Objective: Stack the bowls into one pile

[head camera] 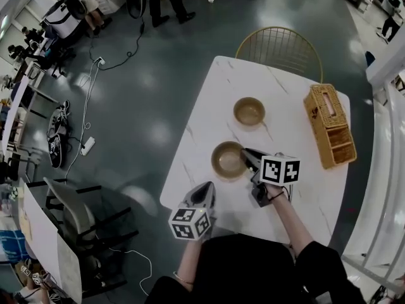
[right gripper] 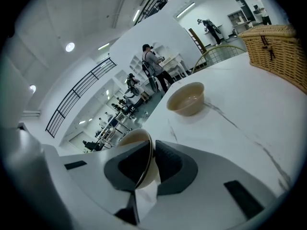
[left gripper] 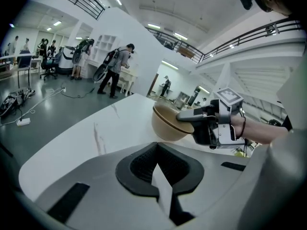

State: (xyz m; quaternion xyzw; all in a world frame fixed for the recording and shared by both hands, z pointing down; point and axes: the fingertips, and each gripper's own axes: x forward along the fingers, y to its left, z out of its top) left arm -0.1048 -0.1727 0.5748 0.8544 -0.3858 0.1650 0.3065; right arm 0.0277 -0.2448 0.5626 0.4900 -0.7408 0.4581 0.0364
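While the left gripper (head camera: 204,190) hangs near the table (head camera: 285,97) edge, jaws together on nothing, the right gripper (head camera: 245,156) pinches the near bowl (head camera: 226,160) by its rim. The bowl is tilted, seemingly just clear of the marble. The far bowl (head camera: 249,111) sits upright and well apart, towards the wicker basket (head camera: 329,125). Step in hand, I'd say: pick-up done, carry starting. Next: level the bowl, centre it over the far one, lower, release.
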